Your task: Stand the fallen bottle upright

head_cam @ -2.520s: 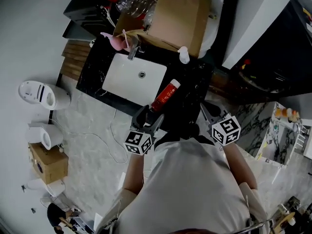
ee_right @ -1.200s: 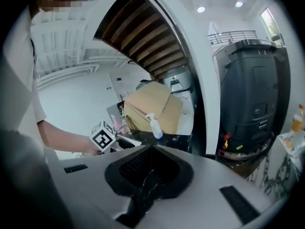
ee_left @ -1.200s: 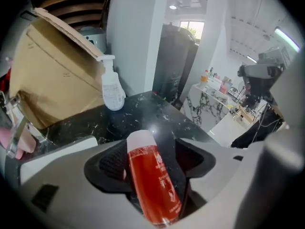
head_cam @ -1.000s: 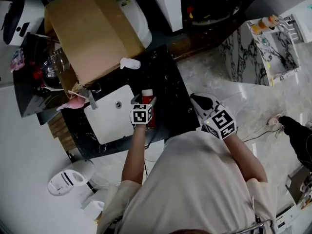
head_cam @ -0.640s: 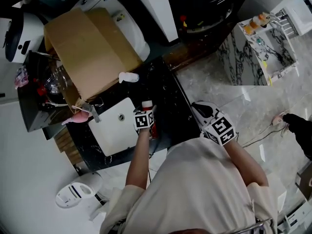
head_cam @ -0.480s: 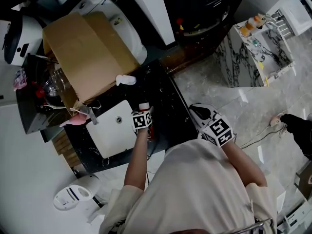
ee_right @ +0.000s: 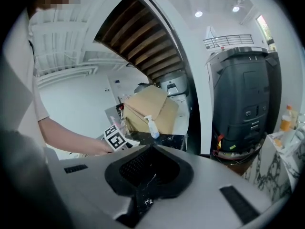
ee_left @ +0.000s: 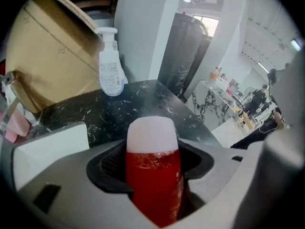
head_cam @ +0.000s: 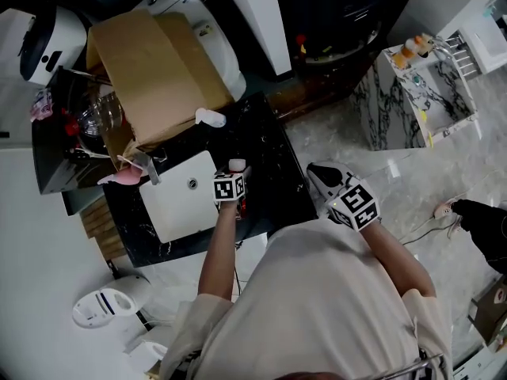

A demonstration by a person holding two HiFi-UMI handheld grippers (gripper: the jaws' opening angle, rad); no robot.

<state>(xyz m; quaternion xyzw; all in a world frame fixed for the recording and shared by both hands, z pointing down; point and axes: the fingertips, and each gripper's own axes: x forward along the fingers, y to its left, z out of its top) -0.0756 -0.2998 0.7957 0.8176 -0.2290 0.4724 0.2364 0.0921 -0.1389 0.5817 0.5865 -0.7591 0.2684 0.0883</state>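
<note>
Left gripper: jaws wide and just closing a little. The red bottle stands between them with a slim gap at one pad. It is upright on the black counter, beside the white sink. Right gripper: jaws nearly together, empty.

Cardboard box, white spray bottle beside it, white sink set in black marbled counter

A: What's changed?
B: The bottle lay tipped over before; now it stands upright, cap on top.
A: And the left gripper?
B: Its jaws have just been closing, bottle between them, seemingly not yet pinched
</note>
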